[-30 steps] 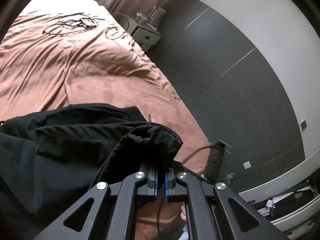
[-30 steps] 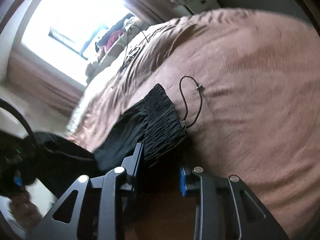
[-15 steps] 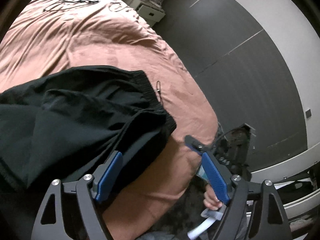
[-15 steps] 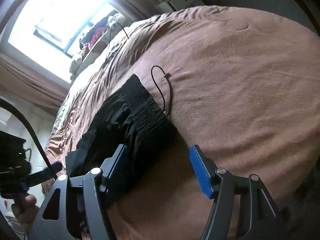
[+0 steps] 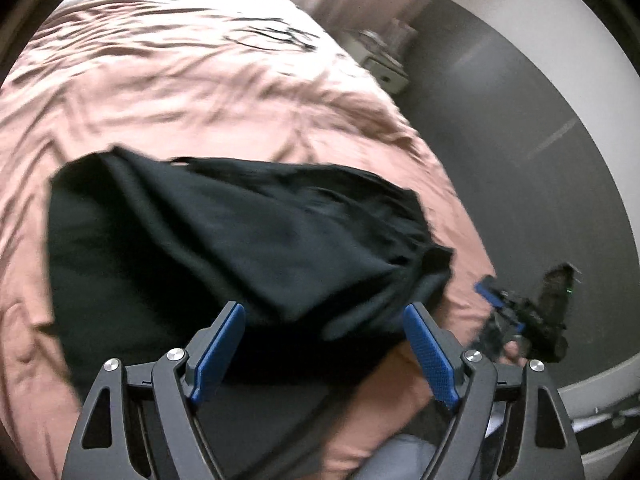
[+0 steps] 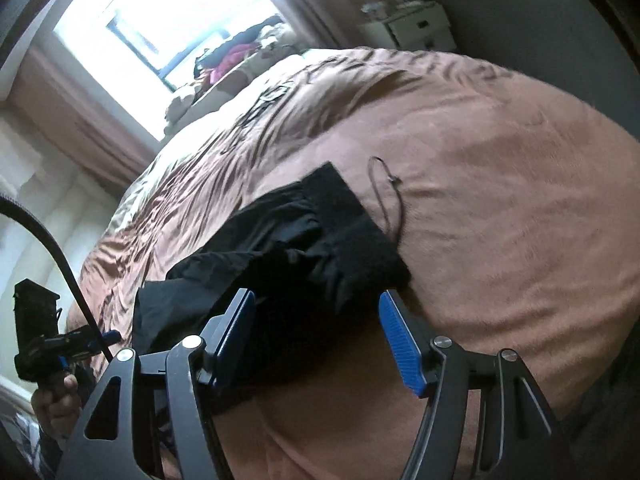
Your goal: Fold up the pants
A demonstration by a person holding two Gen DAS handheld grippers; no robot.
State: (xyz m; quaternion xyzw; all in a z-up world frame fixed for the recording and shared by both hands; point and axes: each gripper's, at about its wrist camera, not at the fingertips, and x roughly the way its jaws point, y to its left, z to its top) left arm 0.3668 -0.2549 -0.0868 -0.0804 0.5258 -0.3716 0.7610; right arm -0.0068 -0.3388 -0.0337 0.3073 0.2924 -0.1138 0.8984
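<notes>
Now your left gripper (image 5: pixel 324 344) and right gripper (image 6: pixel 316 332) both stand spread wide, gripping nothing, above the black pants (image 5: pixel 224 240) lying on the bed (image 5: pixel 160 92).

Bed: a wide bed (image 6: pixel 500 168) under a creased pinkish-brown cover fills most of both views.
Cables: thin dark cables (image 5: pixel 276 38) lie loose on the far part of the cover.
Window: a large window (image 6: pixel 160 12) beyond the bed, blown out white with daylight.
Curtain: a brownish-pink curtain (image 6: pixel 76 108) hangs beside the window.
Sill: a heap of coloured cloth and soft things (image 6: pixel 240 52) lies along the window side of the bed.
Nightstand: a small white nightstand (image 6: pixel 416 28) with drawers stands by the bed's far corner, with small items on top, too blurred to tell.
Wall: a dark grey panelled wall (image 5: pixel 520 120) with a white part above.
Light: natural light from the window; the near side is dim.
</notes>
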